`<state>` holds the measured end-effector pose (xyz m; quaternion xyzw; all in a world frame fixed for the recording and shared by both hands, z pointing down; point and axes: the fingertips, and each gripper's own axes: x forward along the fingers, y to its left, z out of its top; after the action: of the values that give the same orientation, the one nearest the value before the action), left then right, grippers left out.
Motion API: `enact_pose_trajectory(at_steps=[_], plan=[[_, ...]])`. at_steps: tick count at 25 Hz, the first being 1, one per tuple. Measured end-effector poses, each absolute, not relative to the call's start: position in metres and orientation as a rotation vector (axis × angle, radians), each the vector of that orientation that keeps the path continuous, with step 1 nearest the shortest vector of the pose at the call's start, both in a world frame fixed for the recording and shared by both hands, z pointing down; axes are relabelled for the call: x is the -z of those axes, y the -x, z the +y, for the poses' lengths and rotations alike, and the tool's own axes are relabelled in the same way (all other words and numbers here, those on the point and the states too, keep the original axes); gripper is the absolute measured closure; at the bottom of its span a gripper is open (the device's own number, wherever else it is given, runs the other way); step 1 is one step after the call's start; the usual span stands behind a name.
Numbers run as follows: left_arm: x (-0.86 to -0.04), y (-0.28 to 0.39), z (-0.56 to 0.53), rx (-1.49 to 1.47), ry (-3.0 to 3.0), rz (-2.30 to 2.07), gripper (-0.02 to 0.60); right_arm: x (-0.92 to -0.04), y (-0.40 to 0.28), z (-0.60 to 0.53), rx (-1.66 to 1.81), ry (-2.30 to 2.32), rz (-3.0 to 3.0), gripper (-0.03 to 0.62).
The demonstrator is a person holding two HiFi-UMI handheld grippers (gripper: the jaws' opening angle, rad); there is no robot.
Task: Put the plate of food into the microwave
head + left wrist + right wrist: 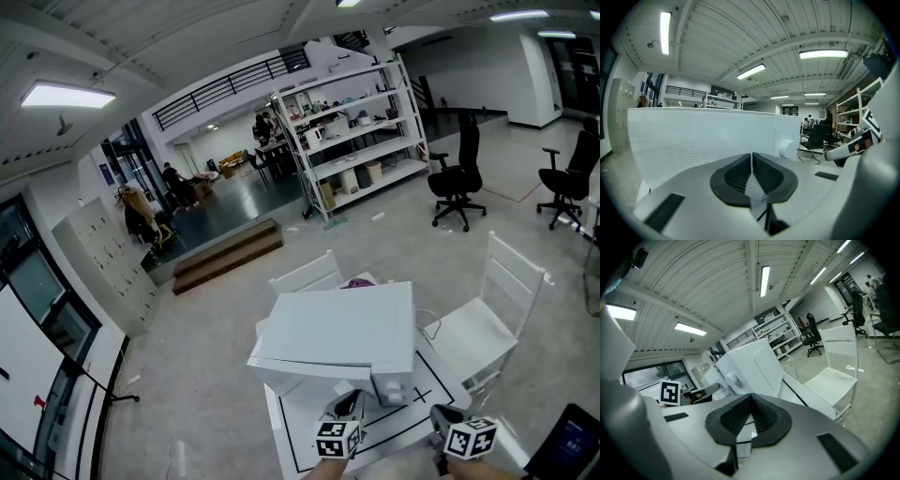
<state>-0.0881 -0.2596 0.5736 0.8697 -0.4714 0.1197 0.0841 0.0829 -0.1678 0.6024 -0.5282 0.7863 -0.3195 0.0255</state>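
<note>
- White microwave (pixel 333 333) at lower centre of the head view, standing on a white table (pixel 289 427) marked with black lines; round knob (pixel 787 149) at the right of its front.
- Left gripper (pixel 752 158) at the bottom edge of the head view, just before the microwave's front; jaws brought together at the tips, nothing seen between.
- Right gripper (pixel 750 399) at lower right, beside the left one; jaws likewise pressed together, empty.
- White chair (pixel 487 323) right of the table, second white chair (pixel 305 275) behind it.
- Purple thing (pixel 357 281) just behind the microwave's top, too hidden to name.
</note>
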Motion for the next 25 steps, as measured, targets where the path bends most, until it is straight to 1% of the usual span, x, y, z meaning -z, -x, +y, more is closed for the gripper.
enact_pose_trajectory(at_steps=[25], plan=[[-0.573, 0.083, -0.274, -0.353, -2.553, -1.41, 0.568, -0.599, -0.087, -0.161, 0.99, 1.627, 2.395, 0.592]])
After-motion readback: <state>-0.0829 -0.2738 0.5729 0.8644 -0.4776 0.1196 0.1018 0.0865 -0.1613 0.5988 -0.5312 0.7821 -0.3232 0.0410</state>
